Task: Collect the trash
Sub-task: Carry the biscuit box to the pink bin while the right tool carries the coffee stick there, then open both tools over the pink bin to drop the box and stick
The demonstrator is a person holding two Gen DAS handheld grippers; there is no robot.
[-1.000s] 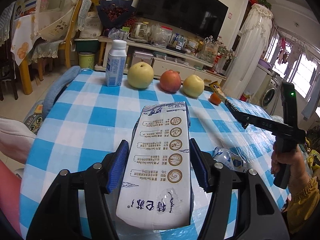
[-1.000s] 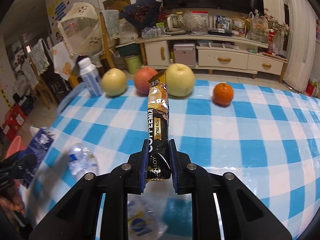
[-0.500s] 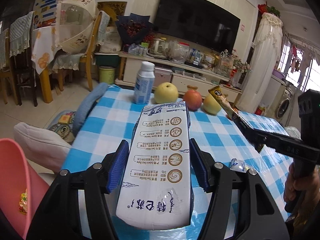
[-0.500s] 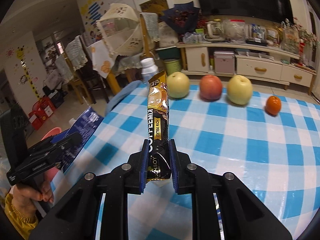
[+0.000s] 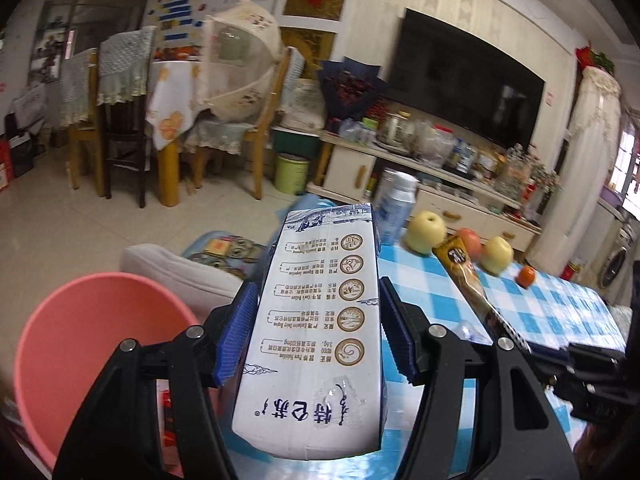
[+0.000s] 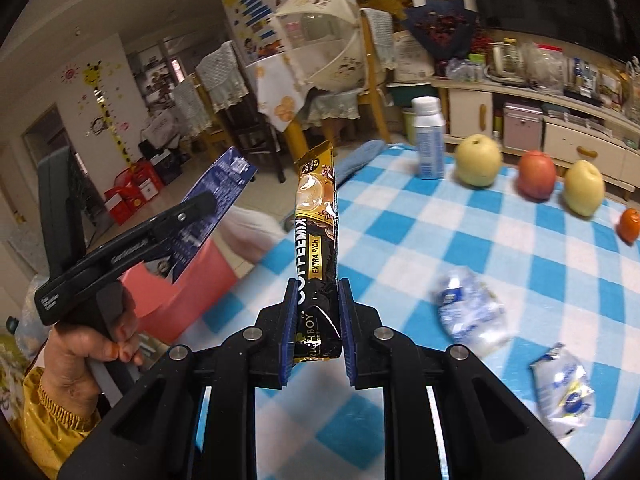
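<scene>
— Holding what?
— Left gripper (image 5: 316, 344) clamps a carton (image 5: 320, 320) beside the pink bin (image 5: 80, 320); right gripper (image 6: 318, 332) pinches a sachet (image 6: 316, 240) over the table (image 6: 480, 240), likely both bin-bound.

left gripper (image 5: 316, 340) clamping a white milk carton (image 5: 316, 344) between blue pads (image 5: 236, 340), carton pointing out past the table edge, pink bin (image 5: 80, 344) sitting low left, coffee sachet (image 5: 464, 276) poking in from right over checkered tablecloth (image 5: 552, 308), fruit lining up behind

Left tongs (image 5: 316, 340) and right tongs (image 6: 318, 332) both clamped.
</scene>
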